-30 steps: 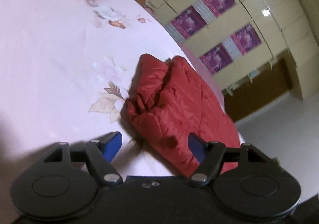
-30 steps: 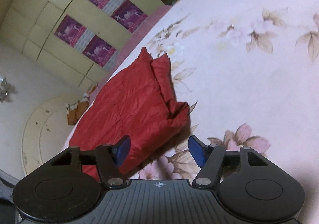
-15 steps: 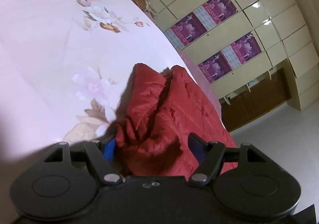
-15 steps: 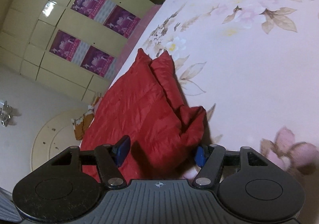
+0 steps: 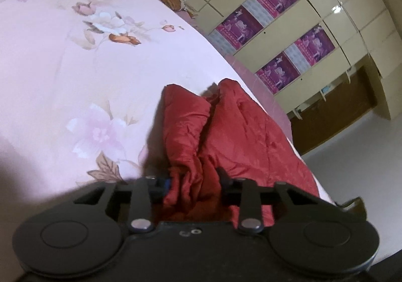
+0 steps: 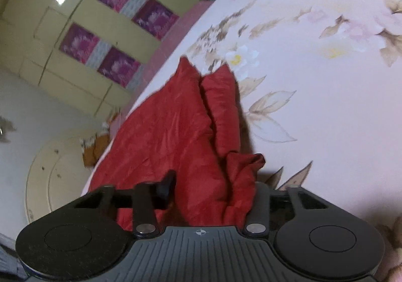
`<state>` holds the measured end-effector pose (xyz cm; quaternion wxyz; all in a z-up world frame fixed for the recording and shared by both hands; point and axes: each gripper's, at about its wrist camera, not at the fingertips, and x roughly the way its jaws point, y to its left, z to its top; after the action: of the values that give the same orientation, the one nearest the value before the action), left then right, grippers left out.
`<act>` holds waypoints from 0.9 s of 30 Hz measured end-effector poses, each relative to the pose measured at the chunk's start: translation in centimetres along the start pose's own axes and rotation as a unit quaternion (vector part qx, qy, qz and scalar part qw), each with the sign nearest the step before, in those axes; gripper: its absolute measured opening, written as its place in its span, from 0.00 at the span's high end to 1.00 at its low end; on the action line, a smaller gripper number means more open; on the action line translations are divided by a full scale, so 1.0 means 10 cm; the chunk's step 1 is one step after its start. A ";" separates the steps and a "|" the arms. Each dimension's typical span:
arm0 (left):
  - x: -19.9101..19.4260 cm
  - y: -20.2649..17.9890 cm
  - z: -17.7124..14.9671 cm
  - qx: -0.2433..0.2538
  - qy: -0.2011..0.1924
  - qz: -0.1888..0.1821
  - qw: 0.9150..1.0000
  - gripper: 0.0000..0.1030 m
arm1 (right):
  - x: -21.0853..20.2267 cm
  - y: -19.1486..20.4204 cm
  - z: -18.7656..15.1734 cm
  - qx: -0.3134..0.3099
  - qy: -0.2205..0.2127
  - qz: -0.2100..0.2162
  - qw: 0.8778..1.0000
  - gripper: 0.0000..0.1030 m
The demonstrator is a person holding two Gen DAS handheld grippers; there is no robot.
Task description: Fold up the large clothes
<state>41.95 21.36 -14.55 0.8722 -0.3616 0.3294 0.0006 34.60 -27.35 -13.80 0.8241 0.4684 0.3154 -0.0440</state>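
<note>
Since a second ago, we closed on the red garment (image 5: 241, 141), lower centre on the bed (image 5: 75, 61): left gripper (image 5: 193, 181) and right gripper (image 6: 213, 189) fingers pinching bunched folds. Risk: slippery fabric slipping free.

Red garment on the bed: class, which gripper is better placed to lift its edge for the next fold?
Left, narrowly. The left gripper has a thick bunch of the red garment squarely between its fingers; the right gripper straddles only a thinner corner near the floral sheet.
</note>
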 end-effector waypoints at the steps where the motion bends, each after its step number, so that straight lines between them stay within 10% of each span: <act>1: -0.02 -0.02 -0.01 0.008 -0.001 0.004 1.000 0.73 | 0.00 0.03 0.00 -0.008 0.001 -0.002 1.000 0.71; 27: -1.16 -0.24 -0.87 -0.001 -0.012 0.033 0.999 0.78 | -0.98 -0.20 0.00 -0.070 0.045 0.005 0.997 0.82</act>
<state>28.45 16.79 -10.90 0.8751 -0.3514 0.3309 0.0338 25.98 -30.65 -9.82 0.8403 0.4123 0.3519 0.0035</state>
